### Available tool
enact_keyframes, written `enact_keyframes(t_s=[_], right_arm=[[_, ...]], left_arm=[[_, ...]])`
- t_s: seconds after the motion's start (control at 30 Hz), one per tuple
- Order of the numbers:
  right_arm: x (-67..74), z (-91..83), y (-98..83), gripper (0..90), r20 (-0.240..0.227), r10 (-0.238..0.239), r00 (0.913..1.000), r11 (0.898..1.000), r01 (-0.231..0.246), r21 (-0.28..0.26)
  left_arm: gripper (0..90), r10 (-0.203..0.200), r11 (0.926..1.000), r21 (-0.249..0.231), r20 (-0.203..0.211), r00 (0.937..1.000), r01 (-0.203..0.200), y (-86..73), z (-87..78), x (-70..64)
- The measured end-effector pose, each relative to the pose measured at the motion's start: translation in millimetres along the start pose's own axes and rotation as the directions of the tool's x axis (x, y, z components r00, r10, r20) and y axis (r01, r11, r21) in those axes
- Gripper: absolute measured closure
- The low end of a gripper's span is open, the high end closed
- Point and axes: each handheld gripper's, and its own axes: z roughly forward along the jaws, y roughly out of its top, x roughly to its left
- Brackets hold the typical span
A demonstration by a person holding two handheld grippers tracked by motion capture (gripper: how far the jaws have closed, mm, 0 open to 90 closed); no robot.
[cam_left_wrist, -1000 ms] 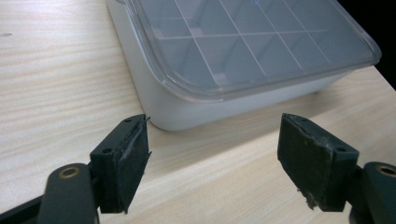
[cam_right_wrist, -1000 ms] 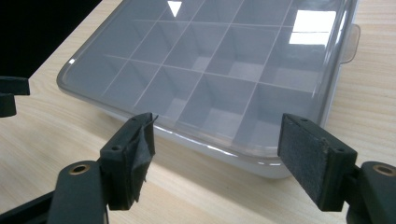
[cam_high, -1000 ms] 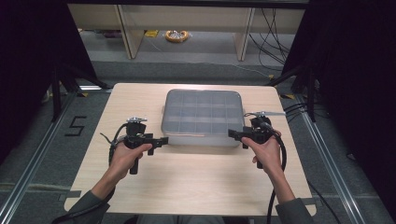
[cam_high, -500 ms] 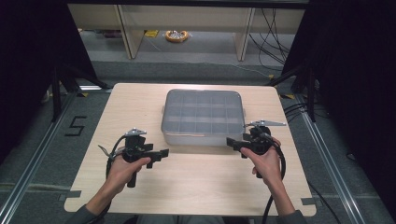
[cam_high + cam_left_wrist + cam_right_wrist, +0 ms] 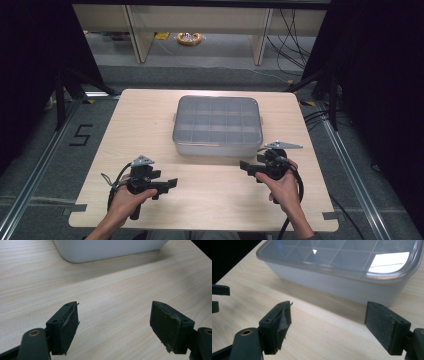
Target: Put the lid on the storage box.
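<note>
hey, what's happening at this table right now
A person sits at a wooden table with a two-jaw gripper in each hand. A lidded grey box with divided compartments sits in the middle. The left gripper and right gripper are both open and empty, pulled back toward the person on the near side of the box, touching nothing.

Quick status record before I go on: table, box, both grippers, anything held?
surface: light wooden table
object: grey rectangular plastic compartment box with clear lid closed, at table centre
left gripper: open, fingers empty, above bare wood short of the box's near left corner
right gripper: open, fingers empty, pointing toward the box's near side, not touching it
held: nothing
box contents: cannot tell through the lid
</note>
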Motion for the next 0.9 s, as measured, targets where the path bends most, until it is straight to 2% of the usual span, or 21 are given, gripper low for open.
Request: enact_keyframes(t_s=[0.03, 0.07, 0.13, 0.23, 0.3, 0.33, 0.4, 0.43, 0.47, 0.5, 0.53, 0.57, 0.6, 0.63, 0.67, 0.73, 0.8, 0.83, 0.87, 0.9], right_arm=[[2.2, -0.1, -4.3, 22.6, 0.011, 0.011, 0.9999, 1.0, -0.011, 0.012], [1.4, 0.5, -6.4, 22.3, -0.001, 0.001, 1.0, 1.0, -0.001, 0.005], [2.5, 0.2, -8.2, 22.2, -0.006, 0.007, 1.0, 1.0, -0.007, 0.008], [2.9, 0.8, -14.0, 22.1, -0.015, -0.004, 0.9999, 1.0, 0.004, 0.005], [4.1, 0.3, -17.4, 22.1, -0.008, -0.01, 0.9999, 1.0, 0.01, 0.011], [5.0, -0.1, -20.2, 21.8, -0.021, -0.017, 0.9996, 1.0, 0.017, 0.008], [6.0, 0.0, -22.0, 21.7, -0.023, -0.012, 0.9997, 1.0, 0.012, 0.008], [6.1, 0.0, -23.5, 21.7, -0.021, -0.026, 0.9994, 1.0, 0.027, 0.005], [10.4, -1.8, -25.4, 21.7, -0.027, 0.008, 0.9996, 1.0, -0.008, 0.014], [8.8, -1.6, -26.8, 21.5, -0.036, -0.026, 0.999, 1.0, 0.027, 0.007], [9.7, -2.3, -28.8, 21.3, -0.037, -0.04, 0.9985, 0.999, 0.04, 0.009], [14.9, -4.4, -32.3, 21.3, -0.041, -0.013, 0.9991, 1.0, 0.014, 0.025], [14.9, -4.4, -32.3, 21.3, -0.041, -0.013, 0.9991, 1.0, 0.014, 0.025], [12.9, -3.1, -34.0, 21.3, -0.047, -0.052, 0.9975, 0.999, 0.053, 0.011], [15.7, -4.1, -37.7, 21.2, -0.063, -0.058, 0.9963, 0.998, 0.058, 0.011], [17.1, -4.3, -39.7, 21.1, -0.071, -0.061, 0.9956, 0.998, 0.062, 0.011], [19.8, -4.4, -43.9, 21.1, -0.077, -0.074, 0.9942, 0.997, 0.076, 0.018], [21.9, -4.0, -45.6, 21.0, -0.086, -0.058, 0.9946, 0.998, 0.06, 0.02], [21.8, -3.8, -47.8, 21.0, -0.086, -0.078, 0.9932, 0.997, 0.08, 0.019], [22.4, -4.0, -49.0, 20.9, -0.09, -0.079, 0.9928, 0.996, 0.082, 0.033]], left_arm=[[22.4, 0.005, 1.0, -0.003, -0.011, 0.9999, -0.005, -1.1, -1.0, -0.6], [22.3, 0.023, 0.9997, 0.001, -0.01, 0.9997, -0.023, -2.1, -2.8, -0.9], [22.3, 0.024, 0.9997, -0.01, -0.029, 0.9993, -0.024, -4.7, -3.1, -2.9], [22.0, 0.04, 0.9992, -0.001, -0.019, 0.999, -0.04, -10.5, -5.0, -4.6], [21.9, 0.065, 0.9978, 0.01, -0.025, 0.9975, -0.065, -14.6, -6.0, -5.5], [21.8, 0.077, 0.997, 0.011, -0.032, 0.9965, -0.076, -16.2, -6.1, -5.8], [21.8, 0.079, 0.9968, 0.007, -0.036, 0.9962, -0.079, -20.4, -5.6, -7.5], [21.7, 0.086, 0.9962, 0.01, -0.036, 0.9956, -0.086, -22.3, -5.7, -7.8], [21.6, 0.097, 0.995, 0.025, -0.033, 0.9947, -0.097, -23.9, -6.8, -8.0], [21.5, 0.11, 0.9937, 0.027, -0.036, 0.9933, -0.109, -26.0, -7.1, -8.1], [21.5, 0.117, 0.993, 0.024, -0.047, 0.9921, -0.116, -27.8, -7.2, -8.6], [21.3, 0.114, 0.9934, 0.018, -0.037, 0.9928, -0.114, -29.0, -7.1, -8.8], [21.3, 0.112, 0.9935, 0.024, -0.042, 0.9928, -0.112, -30.0, -7.7, -9.3], [21.1, 0.117, 0.993, 0.022, -0.051, 0.9918, -0.116, -32.0, -8.1, -9.5], [21.0, 0.136, 0.9902, 0.039, -0.051, 0.9894, -0.134, -34.0, -10.6, -10.1], [21.0, 0.149, 0.9887, 0.025, -0.051, 0.9875, -0.148, -36.4, -10.3, -11.0], [20.9, 0.13, 0.9914, 0.008, -0.064, 0.9894, -0.13, -40.1, -9.9, -13.9], [20.7, 0.142, 0.9897, 0.023, -0.051, 0.9885, -0.141, -41.3, -10.9, -13.1], [20.7, 0.154, 0.988, 0.021, -0.043, 0.9872, -0.153, -42.8, -11.3, -13.3], [20.7, 0.151, 0.9885, 0.018, -0.048, 0.9874, -0.15, -45.0, -11.1, -15.5]])
